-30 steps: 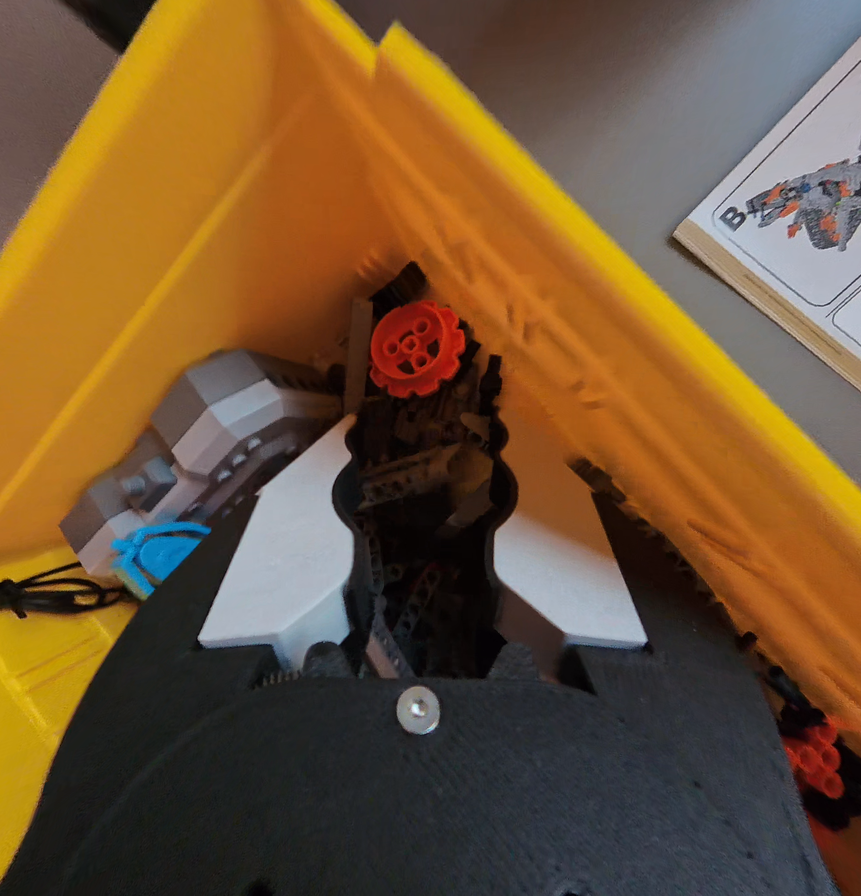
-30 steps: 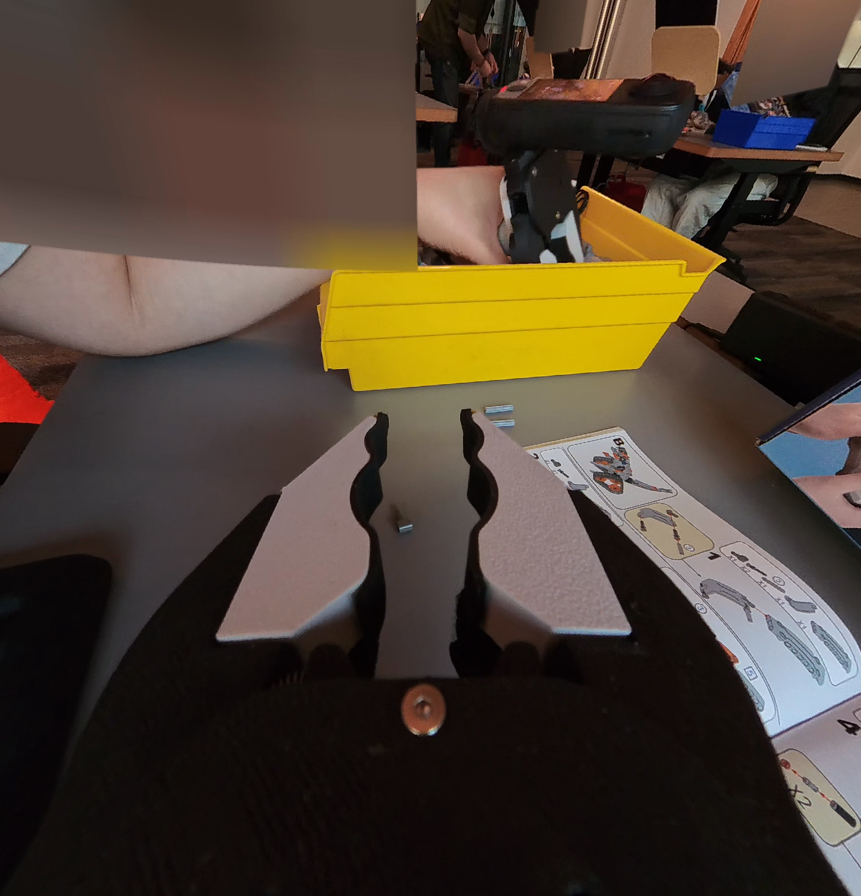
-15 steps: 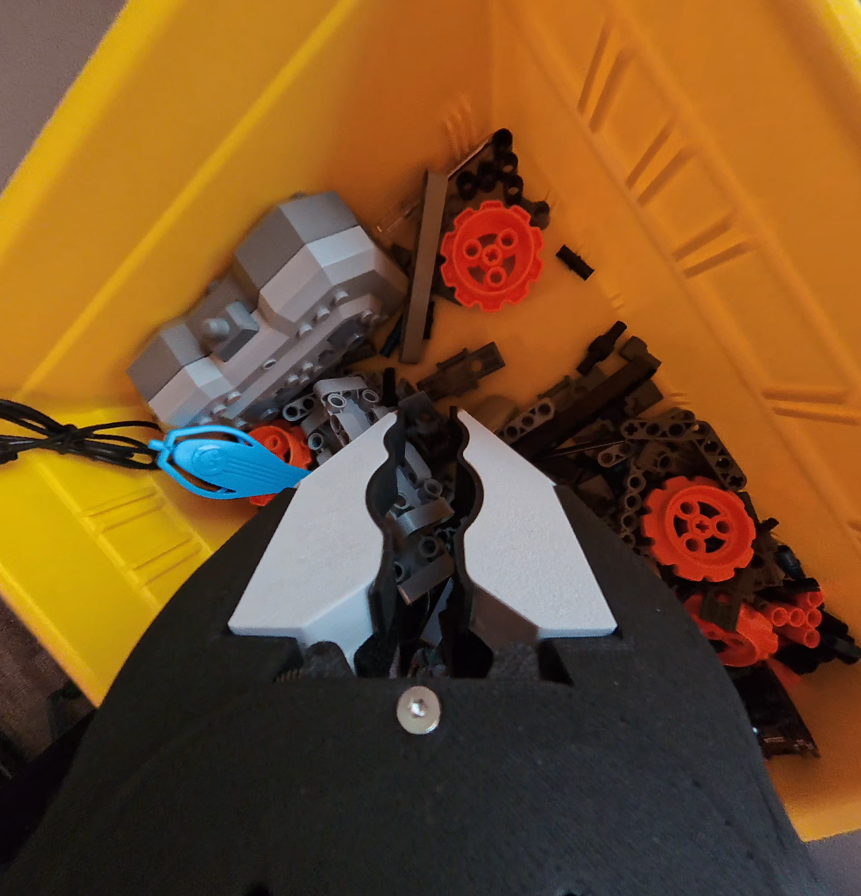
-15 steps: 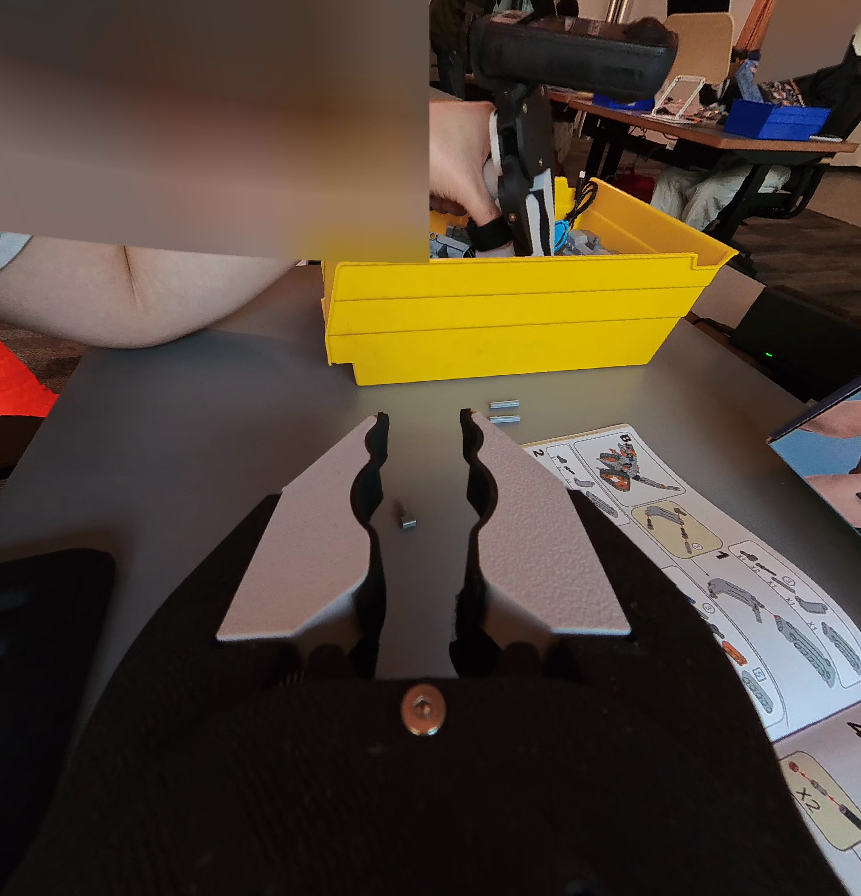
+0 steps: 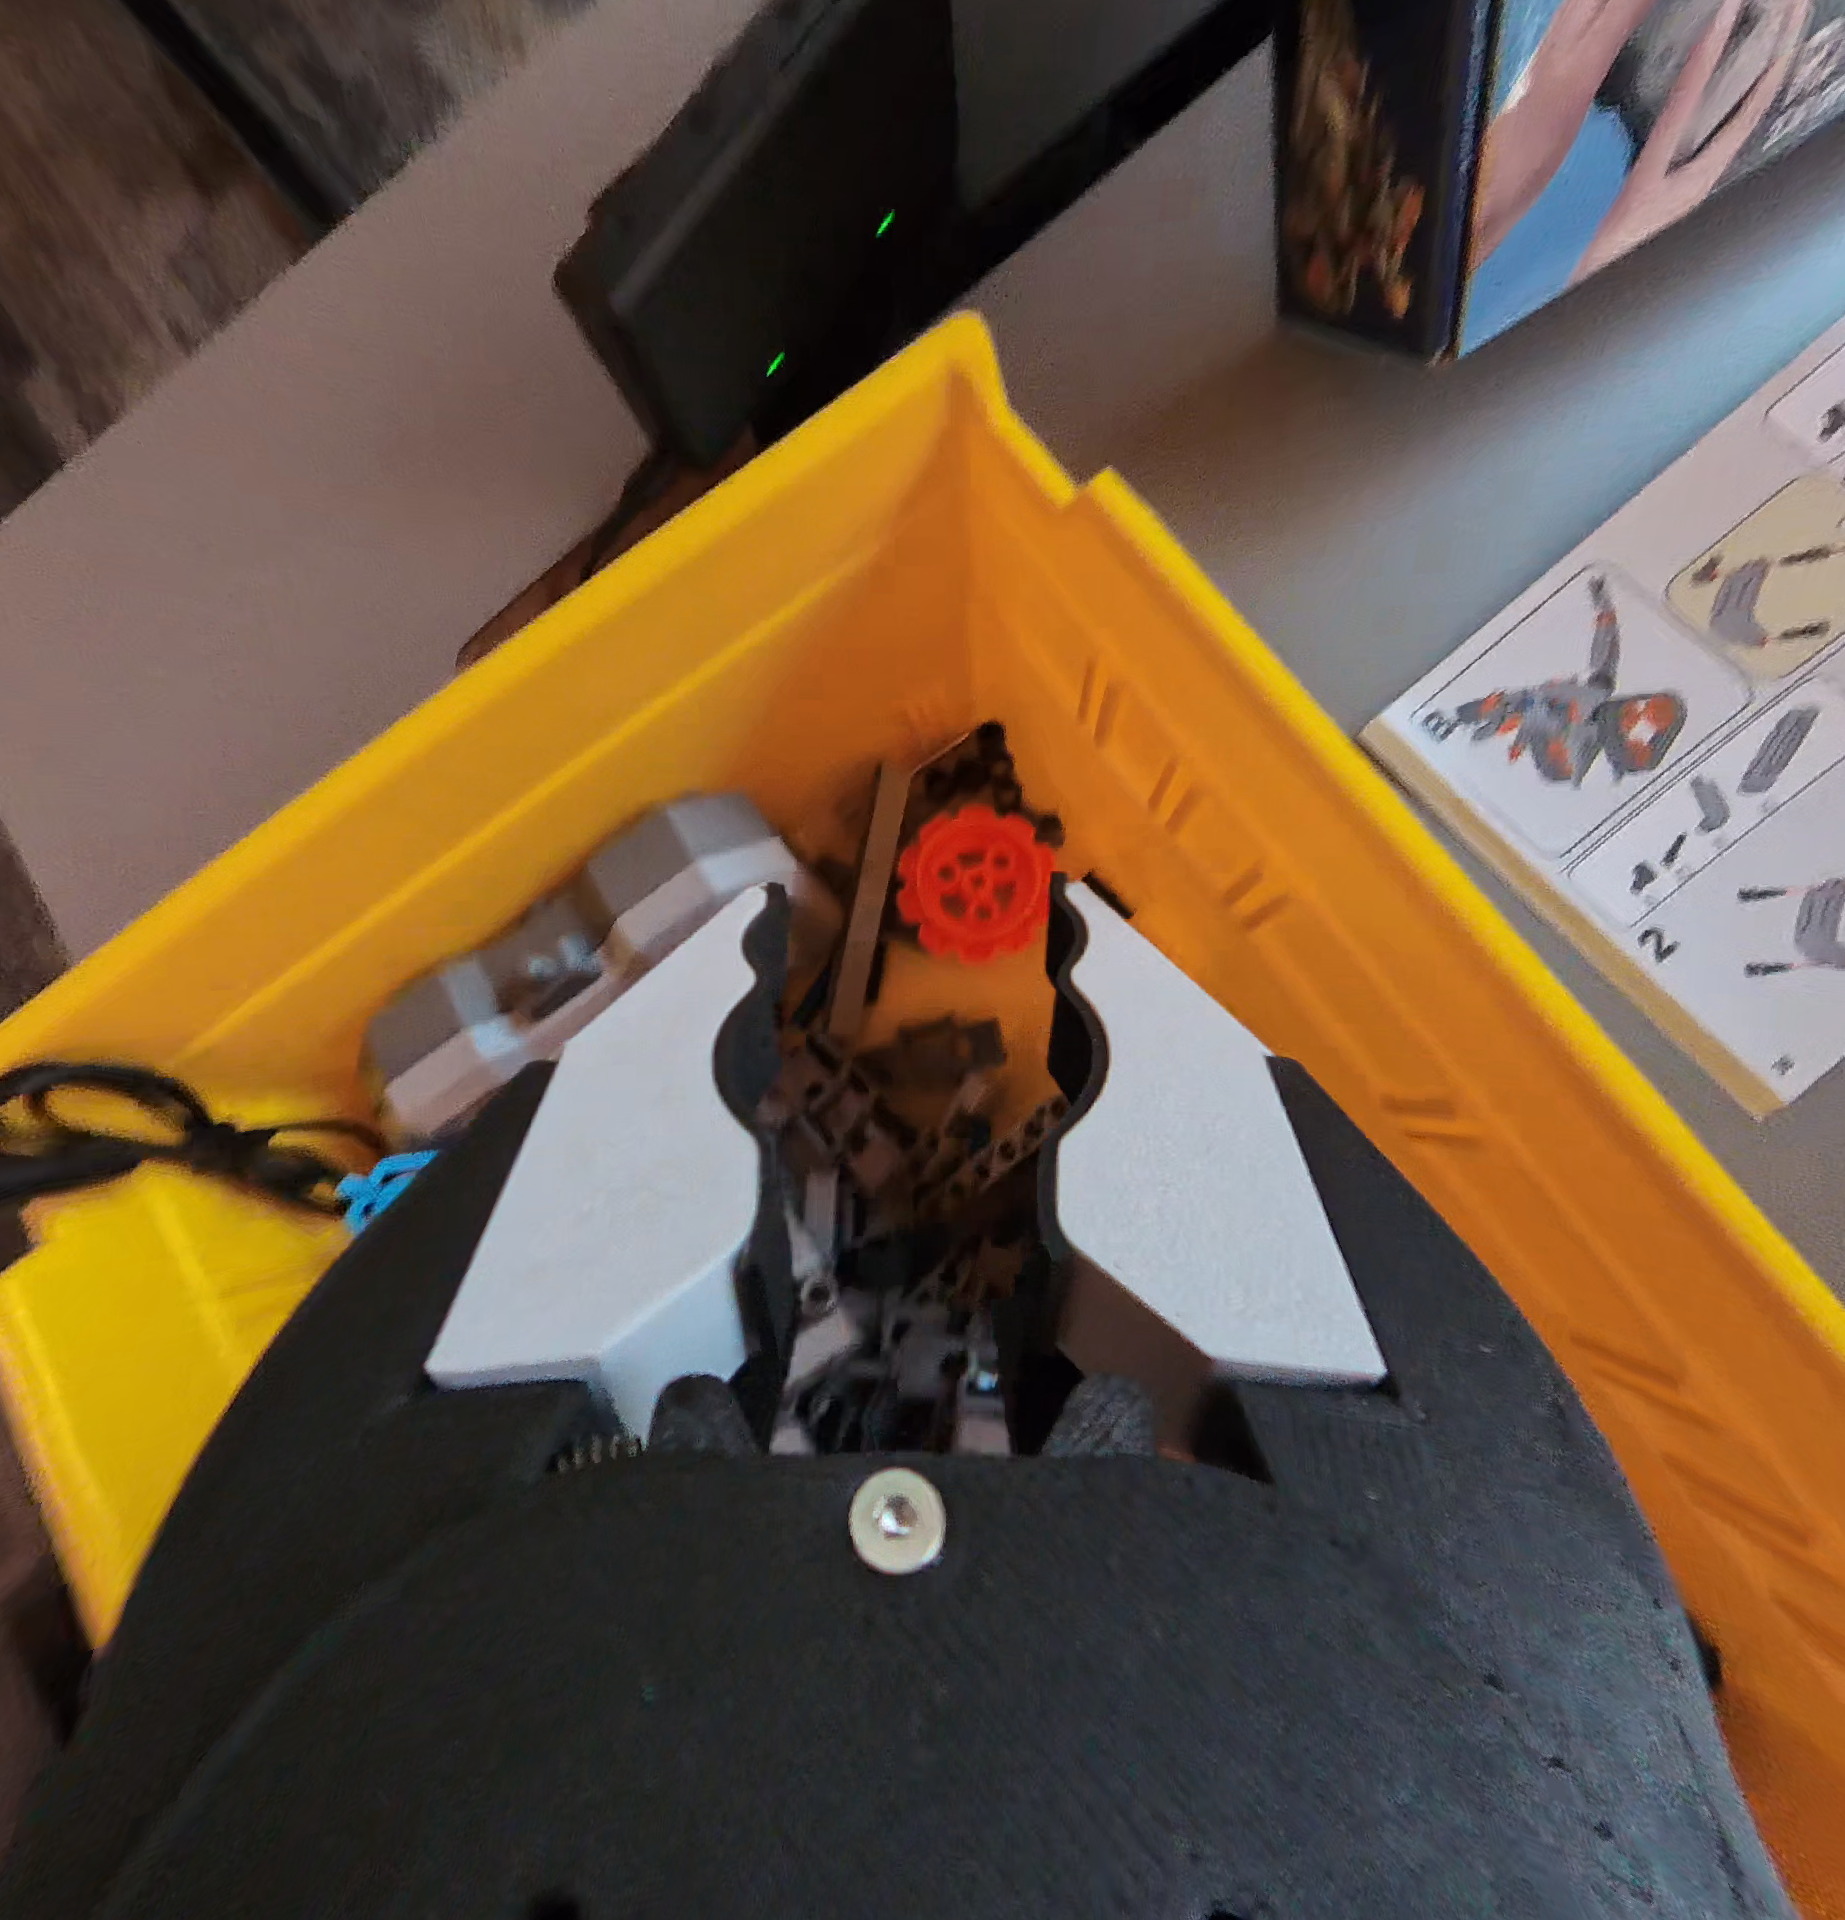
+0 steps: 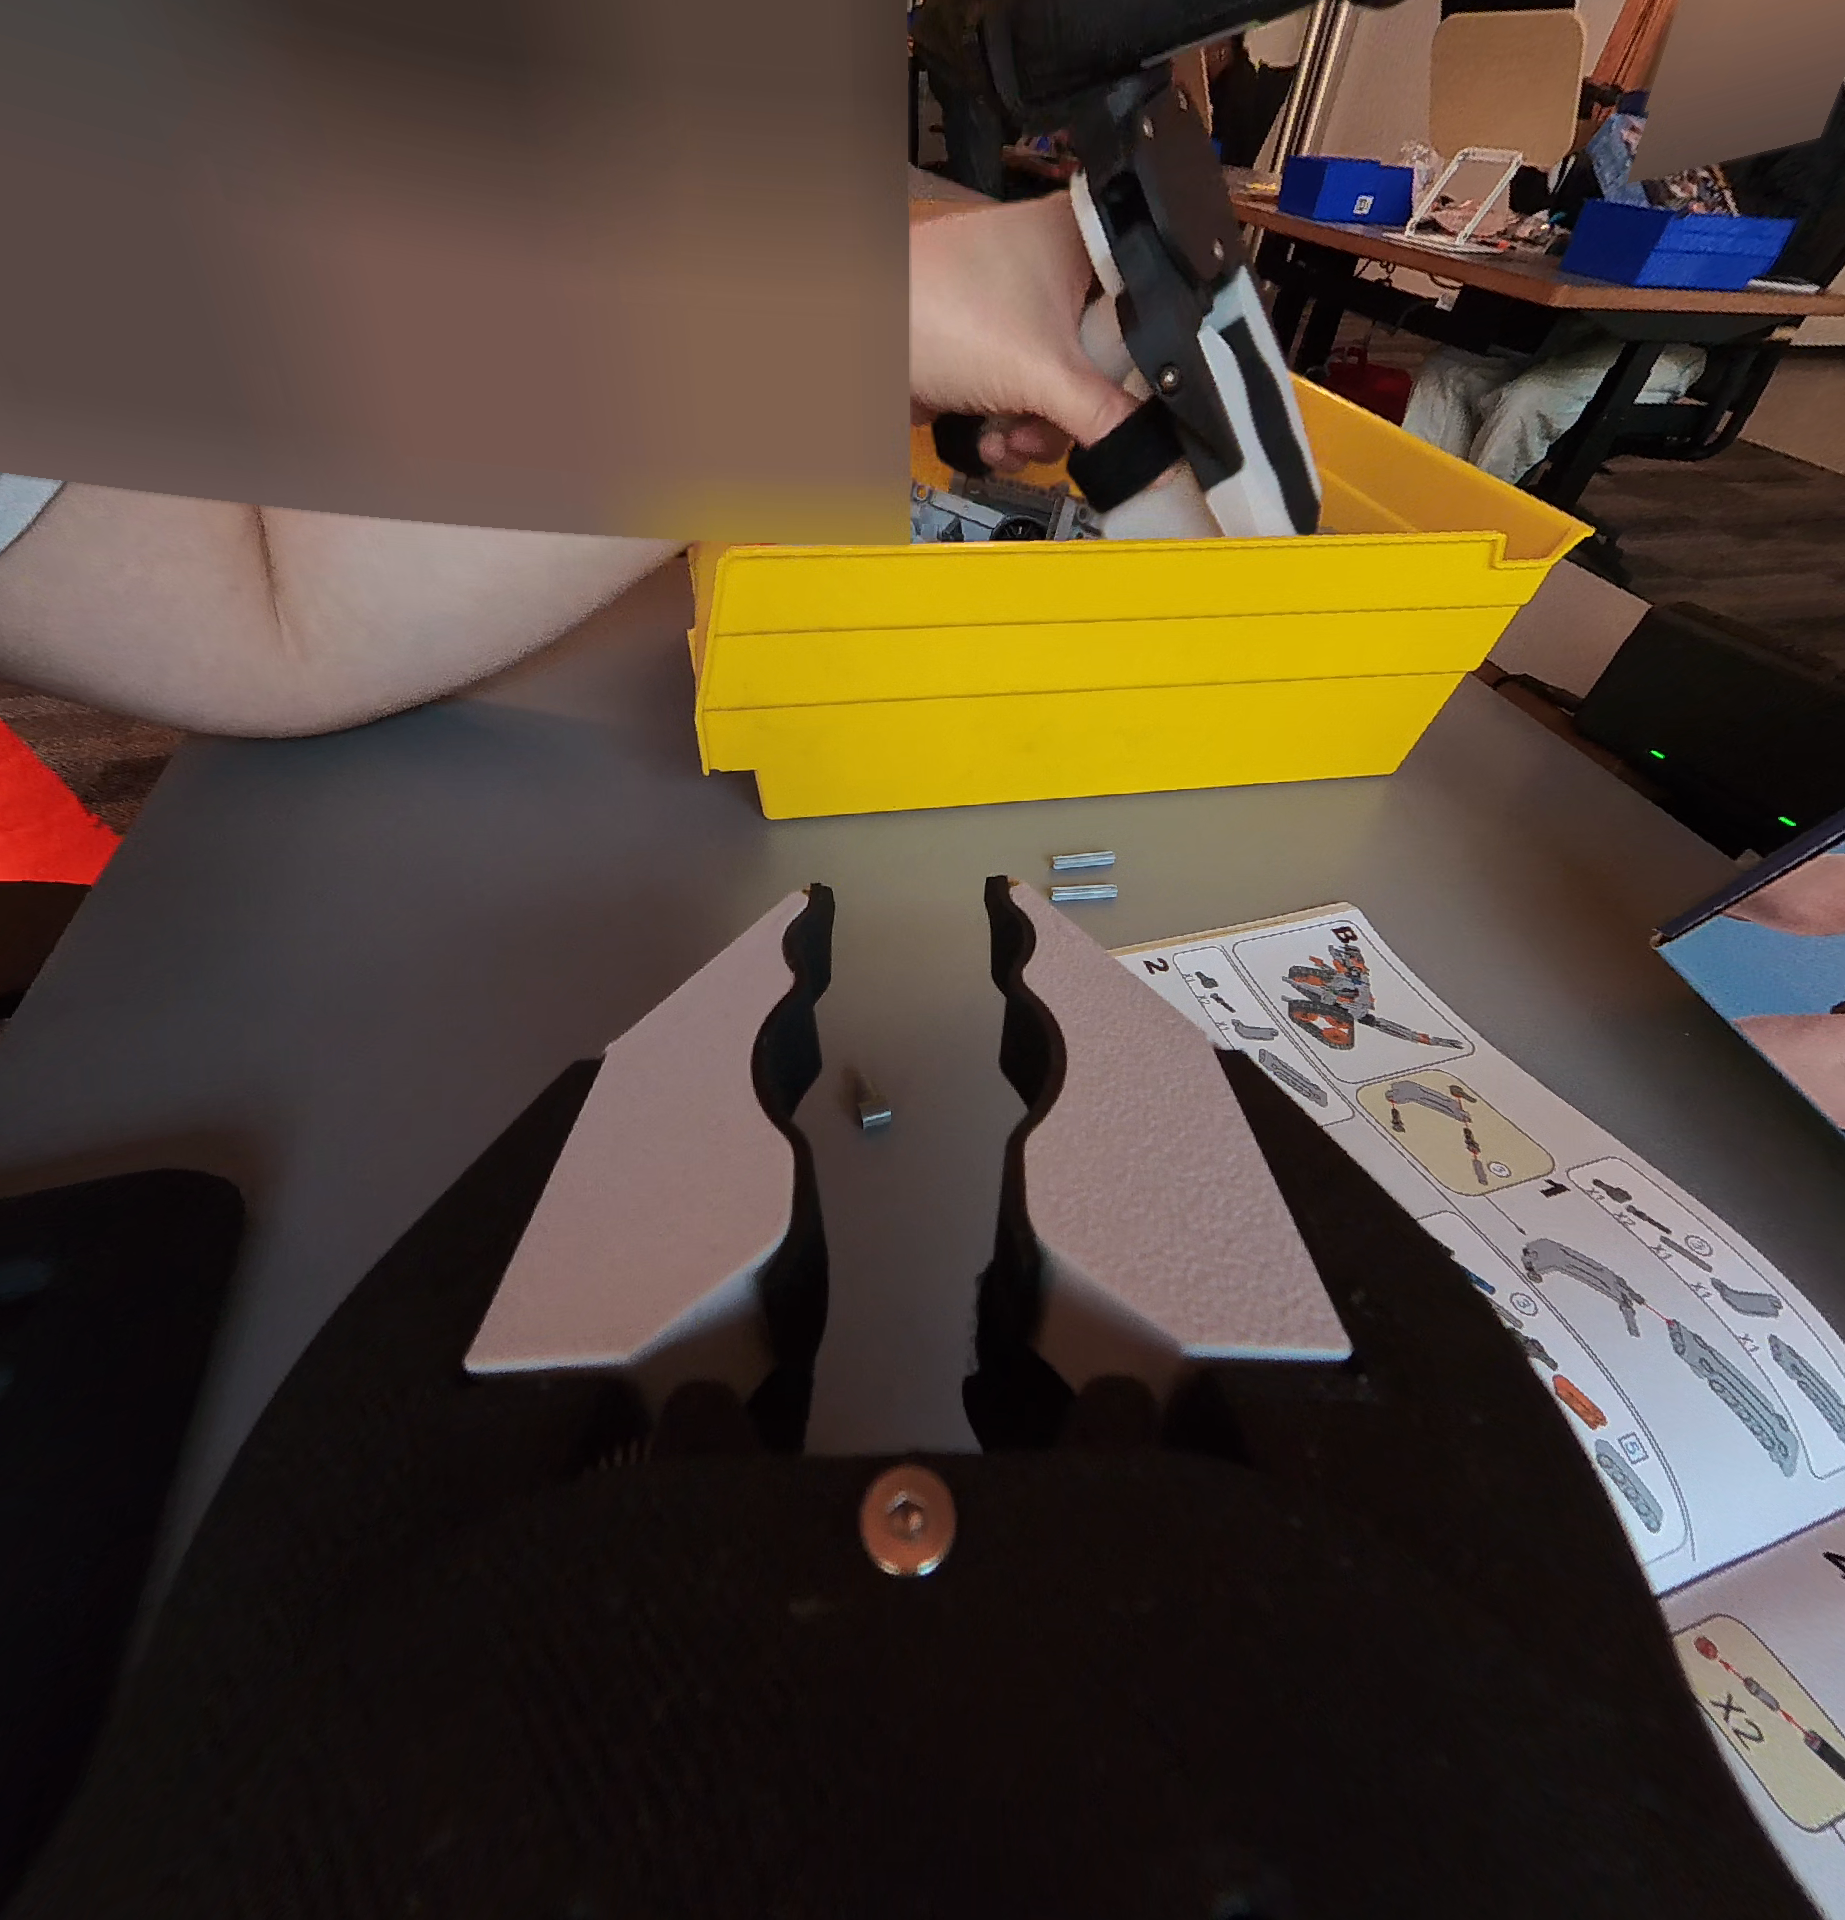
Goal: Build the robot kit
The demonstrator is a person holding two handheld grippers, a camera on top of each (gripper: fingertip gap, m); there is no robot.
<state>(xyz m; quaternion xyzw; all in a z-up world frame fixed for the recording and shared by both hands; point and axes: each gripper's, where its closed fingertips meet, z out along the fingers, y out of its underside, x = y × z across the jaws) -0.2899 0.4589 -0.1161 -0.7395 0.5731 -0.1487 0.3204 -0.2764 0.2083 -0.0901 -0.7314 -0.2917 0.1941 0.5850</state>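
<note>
left gripper (image 5: pixel 913 914) jaws now spreading wider, hanging empty over black beams (image 5: pixel 897 1122) in yellow bin (image 5: pixel 1313 831), near red gear (image 5: pixel 975 881) | right gripper (image 6: pixel 907 899) jaws staying spread, hovering around small grey pin (image 6: pixel 872 1103) on table (image 6: pixel 430 883)

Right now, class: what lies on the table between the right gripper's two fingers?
In the right wrist view, one small grey pin lies on the bare grey table between the open right gripper fingers, touching neither.
</note>
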